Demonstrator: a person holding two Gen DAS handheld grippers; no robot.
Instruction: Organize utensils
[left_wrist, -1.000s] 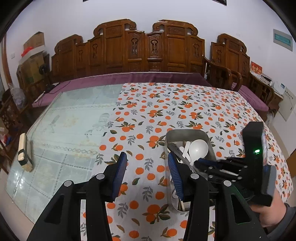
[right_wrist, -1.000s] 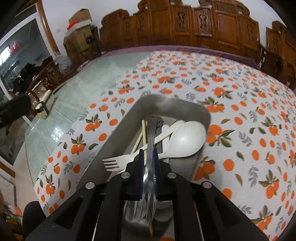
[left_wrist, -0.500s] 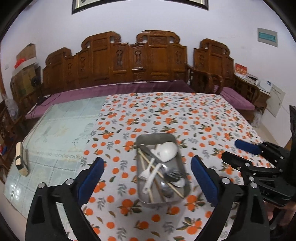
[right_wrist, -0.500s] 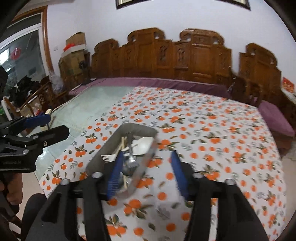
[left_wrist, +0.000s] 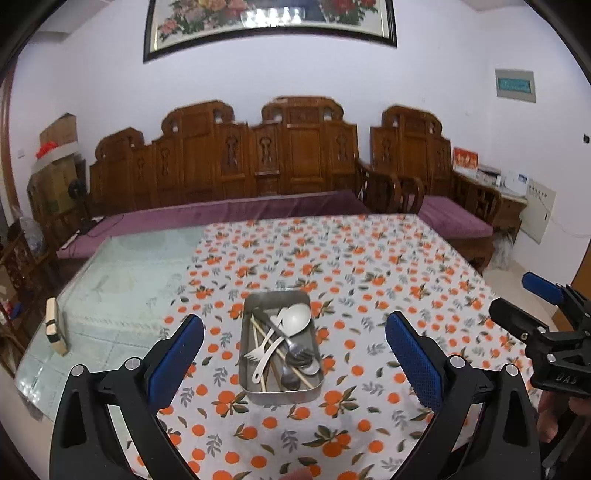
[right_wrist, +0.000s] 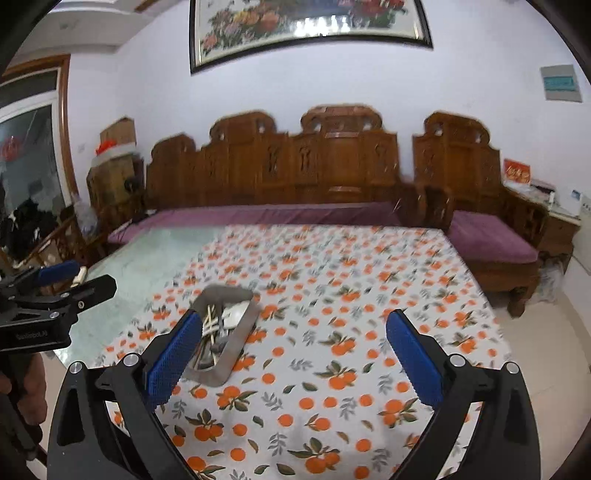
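Utensils (left_wrist: 282, 341) in tray (left_wrist: 249, 384), seemingly mid-table (left_wrist: 369, 266).

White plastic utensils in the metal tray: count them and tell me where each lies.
2 visible: a white spoon with its bowl at the far end of the metal tray, and a white fork pointing toward the left wall. The piled metal cutlery may hide others.

Little could be read. The letters "DAS" stood raised on the black body of the right gripper (left_wrist: 517, 299), well in front of the carved wooden bench (left_wrist: 295, 155) and to its right. Its jaws had just been opening, with nothing between them. The left gripper (right_wrist: 88, 277), in front of the bench and to its left, had also just been opening, empty. Its side bore small pale print too blurred to read. The gold characters on the red placard (left_wrist: 465, 159) right of the bench and the green strip on the grey wall panel (left_wrist: 514, 85) above and right of it were illegible.
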